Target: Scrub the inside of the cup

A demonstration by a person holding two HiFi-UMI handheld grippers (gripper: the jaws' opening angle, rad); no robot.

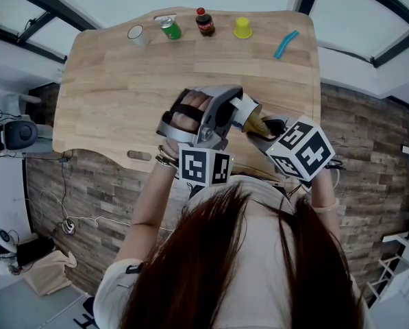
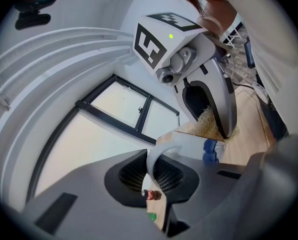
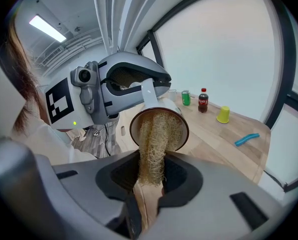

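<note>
A mug [image 1: 136, 33], can [image 1: 170, 28], bottle [image 1: 204, 22] and beaker [image 1: 242, 27] are standing left to right along the table's [image 1: 122, 94] far edge, a curved tool [image 1: 286, 44] lying rightmost. Over the near edge, a loofah [image 3: 156, 129] is sitting inside the cup [image 3: 166, 104].

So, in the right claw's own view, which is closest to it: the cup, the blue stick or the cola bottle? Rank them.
1. Cup: directly ahead, the right claw's loofah reaching into it.
2. Blue stick: on the table, off to the right.
3. Cola bottle: at the table's far edge, beyond the cup.
</note>
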